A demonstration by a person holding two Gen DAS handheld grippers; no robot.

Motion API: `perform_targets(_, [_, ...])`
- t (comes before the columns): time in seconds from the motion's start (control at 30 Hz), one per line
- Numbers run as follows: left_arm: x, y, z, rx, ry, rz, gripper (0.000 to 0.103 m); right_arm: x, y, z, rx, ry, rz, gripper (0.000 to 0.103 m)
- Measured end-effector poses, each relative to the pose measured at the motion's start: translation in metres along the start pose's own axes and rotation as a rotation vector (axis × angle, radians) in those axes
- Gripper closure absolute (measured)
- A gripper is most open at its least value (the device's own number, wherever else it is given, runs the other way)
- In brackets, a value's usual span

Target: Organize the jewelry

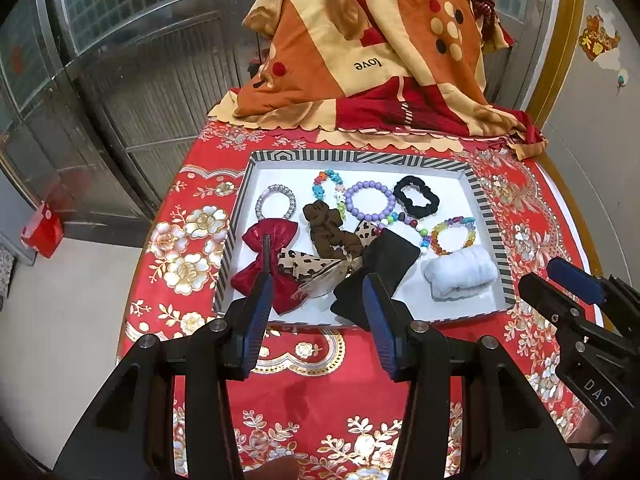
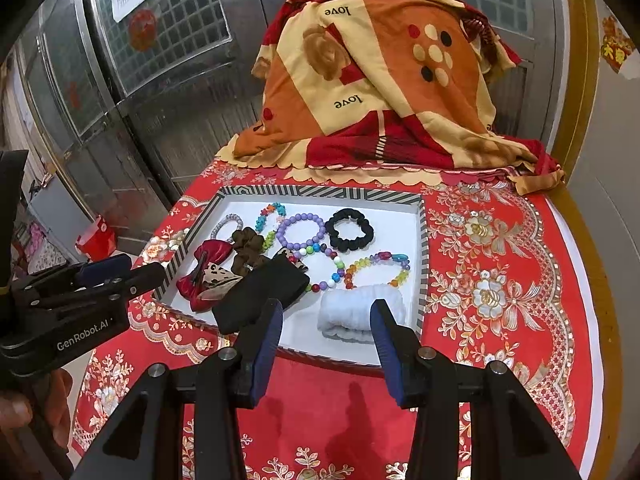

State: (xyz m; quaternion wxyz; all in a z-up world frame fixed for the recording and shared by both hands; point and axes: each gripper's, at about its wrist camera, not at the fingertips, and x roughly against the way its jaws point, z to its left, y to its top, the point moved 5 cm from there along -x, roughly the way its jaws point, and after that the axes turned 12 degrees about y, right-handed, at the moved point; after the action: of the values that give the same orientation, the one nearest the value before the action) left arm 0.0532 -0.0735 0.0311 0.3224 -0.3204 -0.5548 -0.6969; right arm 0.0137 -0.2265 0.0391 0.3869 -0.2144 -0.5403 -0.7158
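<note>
Right wrist view: we find the white scrunchie [image 2: 362, 312] in the tray's [image 2: 423, 264] near right corner on the bench [image 2: 500, 280], lengthwise crosswise, directly ahead of our right tongs [image 2: 325, 322], gaping empty; left tongs [image 1: 316, 296], likewise apart, face the bows.

Light: even indoor, moderately bright; soft finger shadows on red cloth [image 2: 500, 240] near the lower edge; dull glare on metal doors [image 1: 132, 80]; pics sharp at centre; strong fisheye bend, dark vignette at corners; slight edge softness.
</note>
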Motion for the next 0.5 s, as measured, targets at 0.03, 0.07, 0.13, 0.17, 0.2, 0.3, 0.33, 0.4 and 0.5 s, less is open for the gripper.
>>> perform_targets(0.03, [-0.0007, 0.0000, -0.0016, 0.000, 0.001, 0.000, 0.057, -0.0001, -0.0002, 0.0000, 0.000, -0.001, 0.000, 0.059])
perform_targets(0.07, [-0.0008, -0.0001, -0.0009, 0.000, 0.001, 0.000, 0.057, -0.0001, 0.0000, 0.0000, -0.001, 0.000, 0.000, 0.059])
perform_targets(0.13, [-0.0007, 0.0000, -0.0015, -0.003, 0.001, 0.000, 0.057, -0.0003, -0.0003, -0.0001, -0.002, 0.002, 0.001, 0.059])
perform_targets(0.17, [-0.0007, 0.0000, -0.0015, -0.003, 0.001, 0.000, 0.057, -0.0007, -0.0007, -0.0005, -0.003, 0.001, 0.002, 0.059])
perform_targets(0.2, [-0.0007, 0.0000, -0.0014, -0.003, 0.000, 0.000, 0.057, -0.0005, -0.0004, -0.0003, -0.002, 0.001, 0.001, 0.059])
perform_targets(0.3, [-0.0007, -0.0001, -0.0015, -0.002, 0.000, 0.000, 0.057, -0.0004, -0.0003, 0.0000, -0.001, 0.001, 0.001, 0.059])
perform_targets(0.33, [-0.0008, -0.0001, -0.0012, -0.002, 0.000, 0.000, 0.057, -0.0005, -0.0003, 0.0001, 0.000, 0.001, 0.002, 0.059])
perform_targets(0.4, [-0.0010, -0.0003, -0.0007, -0.001, -0.001, 0.001, 0.057, -0.0002, 0.0002, 0.0005, -0.001, 0.002, 0.002, 0.059])
perform_targets(0.5, [-0.0008, -0.0002, -0.0016, -0.004, 0.000, 0.000, 0.057, -0.0028, -0.0027, -0.0009, -0.001, 0.001, 0.006, 0.059])
